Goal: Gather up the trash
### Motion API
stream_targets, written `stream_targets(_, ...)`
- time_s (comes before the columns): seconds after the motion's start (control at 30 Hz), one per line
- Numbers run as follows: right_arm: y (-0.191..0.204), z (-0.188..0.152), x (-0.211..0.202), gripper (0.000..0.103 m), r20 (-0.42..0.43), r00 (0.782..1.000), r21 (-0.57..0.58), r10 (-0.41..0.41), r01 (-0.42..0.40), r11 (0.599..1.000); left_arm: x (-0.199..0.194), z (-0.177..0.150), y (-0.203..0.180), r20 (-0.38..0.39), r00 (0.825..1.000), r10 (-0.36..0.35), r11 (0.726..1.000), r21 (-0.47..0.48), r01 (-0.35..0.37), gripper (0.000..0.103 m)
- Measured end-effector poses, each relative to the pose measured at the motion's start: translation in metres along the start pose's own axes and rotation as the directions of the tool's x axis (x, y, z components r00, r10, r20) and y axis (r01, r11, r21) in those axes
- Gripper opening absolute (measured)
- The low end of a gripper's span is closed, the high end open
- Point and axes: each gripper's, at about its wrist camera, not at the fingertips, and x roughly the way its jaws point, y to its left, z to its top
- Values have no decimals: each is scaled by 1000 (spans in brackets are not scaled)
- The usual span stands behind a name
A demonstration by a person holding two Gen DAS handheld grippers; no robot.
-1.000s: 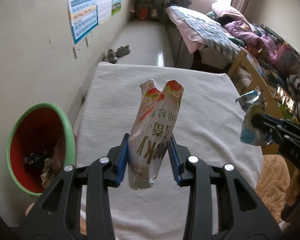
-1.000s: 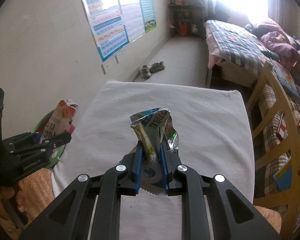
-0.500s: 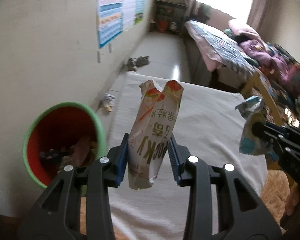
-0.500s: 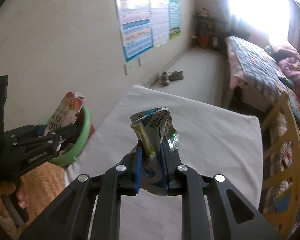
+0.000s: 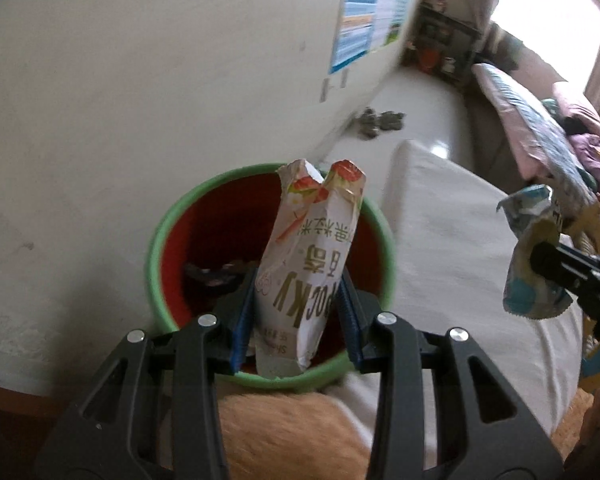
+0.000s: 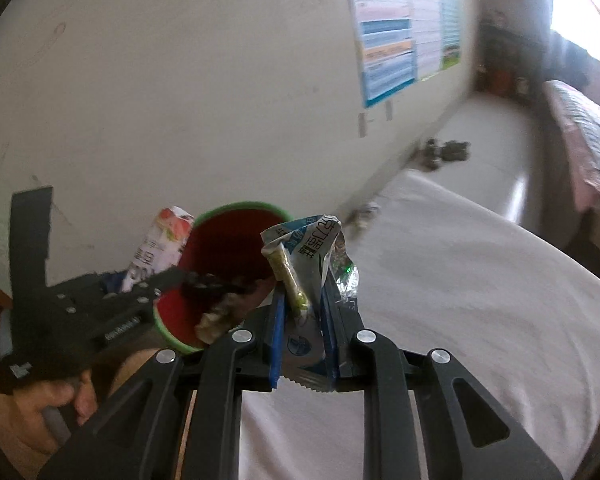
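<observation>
I am holding the left gripper [image 5: 296, 316] clamped on a tall white snack packet with red strawberry print and gold lettering [image 5: 312, 264], its blue pads pressing both sides. The packet's long axis is standing nearly upright, torn top up. Directly behind and below it, the round bin with a green rim and red inside [image 5: 168, 236] is filling the middle of the left wrist view, so this packet is hanging over the bin's mouth; I judge that a plain release would drop it in. Dark scraps are already lying in the bin.

Further right, over the white cloth-covered table [image 5: 452, 248], my right gripper [image 6: 303, 334] is pinching a crumpled blue-and-silver foil wrapper [image 6: 314, 248] together with a thin pale green sachet [image 6: 290, 276]. From the right wrist view the bin [image 6: 220, 240] is lying up and to the left of this wrapper, with the table edge in between, so the right hand is the farther one and needs to travel leftward.

Both views are smearing with motion. The bin's bottom is too dark to read, and the left gripper's body is covering part of its rim in the right wrist view.
</observation>
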Motion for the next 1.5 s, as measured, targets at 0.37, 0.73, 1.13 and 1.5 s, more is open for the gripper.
stream_targets(0.37, 28, 31, 41, 57, -5, 994, -27, 107, -107, 994, 4, 2, 35, 42, 996, 73, 995, -67, -70, 81)
stream_targets(0.73, -42, 5, -73, 95, 280, 957, 79, -80, 60, 995, -57, 19, -45, 254, 967, -26, 999, 53, 13, 97)
stream_targets(1.13, -102, -61, -182, 96, 476, 775, 247, -416, 336, 909, -135, 18, -157, 458, 880, -126, 982, 180, 47, 97)
stream_targets(1.5, -136, -82, -197, 96, 450, 766, 344, -459, 325, 881, -153, 6, -187, 494, 864, -95, 984, 178, 7, 98)
